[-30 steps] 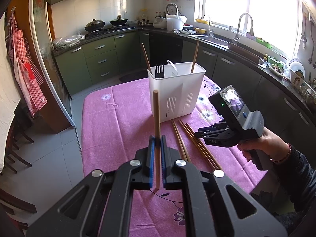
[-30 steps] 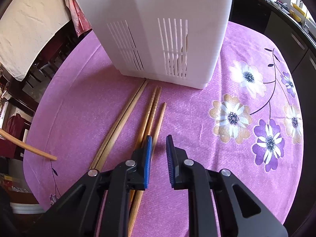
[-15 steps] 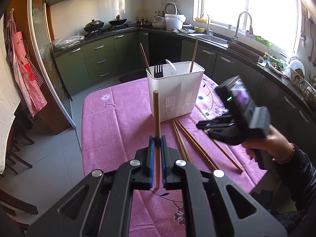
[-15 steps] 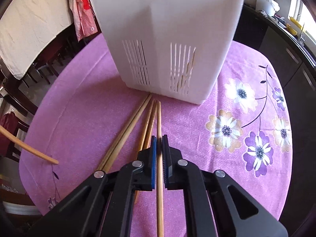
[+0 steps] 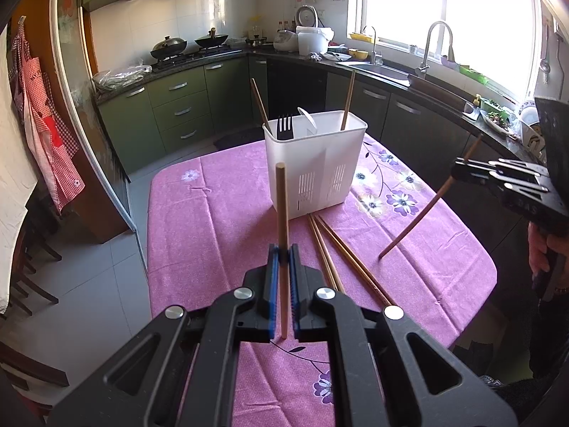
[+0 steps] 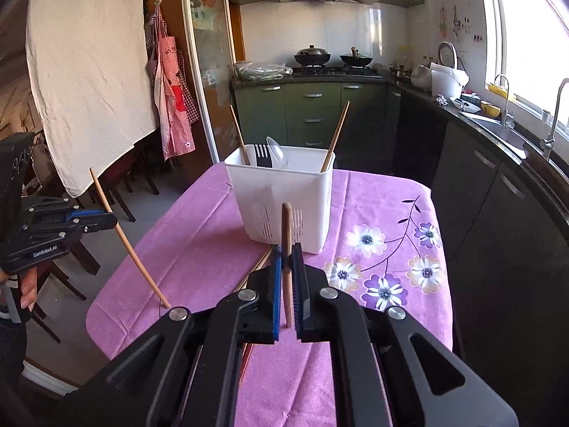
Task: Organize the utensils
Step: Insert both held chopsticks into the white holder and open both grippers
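Observation:
A white utensil holder (image 5: 314,163) (image 6: 282,195) stands on the purple flowered tablecloth (image 5: 213,220); a black fork (image 5: 284,127), a white spoon (image 5: 307,119) and two chopsticks lean inside it. My left gripper (image 5: 283,254) is shut on a wooden chopstick (image 5: 282,206) that stands upright, short of the holder. My right gripper (image 6: 287,256) is shut on another chopstick (image 6: 286,235), raised above the table; in the left wrist view that stick (image 5: 425,206) slants down from the right gripper (image 5: 458,172). Three chopsticks (image 5: 341,256) lie flat in front of the holder.
Green kitchen cabinets (image 5: 177,106) and a stove with two woks (image 5: 188,44) run behind the table. A sink and tap (image 5: 430,53) sit under the window at right. Red checked aprons (image 6: 170,96) and a white cloth (image 6: 89,71) hang at left, with dark chairs below.
My right gripper closed on one of the lying chopsticks and lifted it up and away from the table. My left gripper stayed still with its chopstick.

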{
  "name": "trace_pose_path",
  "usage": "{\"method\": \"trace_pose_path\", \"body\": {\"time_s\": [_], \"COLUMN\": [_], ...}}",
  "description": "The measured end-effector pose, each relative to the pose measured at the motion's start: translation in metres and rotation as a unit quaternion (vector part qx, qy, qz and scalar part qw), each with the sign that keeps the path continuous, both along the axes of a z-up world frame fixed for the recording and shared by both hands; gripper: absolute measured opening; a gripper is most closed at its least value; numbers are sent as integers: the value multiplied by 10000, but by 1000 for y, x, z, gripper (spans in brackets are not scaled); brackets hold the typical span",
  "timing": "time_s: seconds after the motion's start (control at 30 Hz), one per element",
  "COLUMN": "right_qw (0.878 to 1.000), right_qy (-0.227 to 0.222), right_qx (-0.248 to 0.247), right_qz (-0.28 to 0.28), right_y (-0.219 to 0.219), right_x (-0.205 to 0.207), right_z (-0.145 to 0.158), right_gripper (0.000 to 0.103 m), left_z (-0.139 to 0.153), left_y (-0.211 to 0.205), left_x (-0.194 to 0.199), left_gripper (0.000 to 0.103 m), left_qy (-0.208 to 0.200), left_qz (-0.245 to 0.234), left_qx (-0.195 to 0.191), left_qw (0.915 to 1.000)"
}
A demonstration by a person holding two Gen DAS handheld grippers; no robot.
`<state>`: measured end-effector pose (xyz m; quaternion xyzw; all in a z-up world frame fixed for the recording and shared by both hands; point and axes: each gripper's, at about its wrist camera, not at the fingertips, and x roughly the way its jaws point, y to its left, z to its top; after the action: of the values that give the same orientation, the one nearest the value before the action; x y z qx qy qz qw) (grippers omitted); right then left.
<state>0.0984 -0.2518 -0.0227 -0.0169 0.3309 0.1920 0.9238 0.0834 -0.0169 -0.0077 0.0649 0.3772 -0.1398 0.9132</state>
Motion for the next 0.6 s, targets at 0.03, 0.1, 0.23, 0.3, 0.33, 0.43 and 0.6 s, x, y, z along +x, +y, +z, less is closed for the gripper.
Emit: {"method": "trace_pose_path", "body": {"time_s": [0.03,0.1,0.23,0.3,0.33,0.43,0.6], "right_qw": [10000,10000,10000,10000,10000,9999,9999], "right_qy": [-11,-5,-6,-2,-3,8,0], "right_qx": [1,54,83,94,90,104,125], "right_qz": [-32,-33,-33,-19,-11,1,-1], "right_y": [-1,-4,-4,-3,-3,-3,-6], "right_x": [-2,-6,-3,-3,-3,-2,-2], "right_z": [0,-1,-1,-2,-2,-3,-5], "right_gripper": [6,6,6,6,6,6,6], "left_z": [0,0,1,3,5,17,57], "left_y": [1,2,2,2,2,-3,-15], "left_x": [0,0,-1,-1,-1,2,16], "left_gripper": [6,6,6,6,6,6,6], "left_qy": [-1,0,-11,-41,-55,-105,-401], "left_qz": [2,2,4,-6,-20,-114,-292], "left_qx": [-14,-30,-26,-35,-30,-70,-144], "left_qw": [10000,10000,10000,10000,10000,9999,9987]}}
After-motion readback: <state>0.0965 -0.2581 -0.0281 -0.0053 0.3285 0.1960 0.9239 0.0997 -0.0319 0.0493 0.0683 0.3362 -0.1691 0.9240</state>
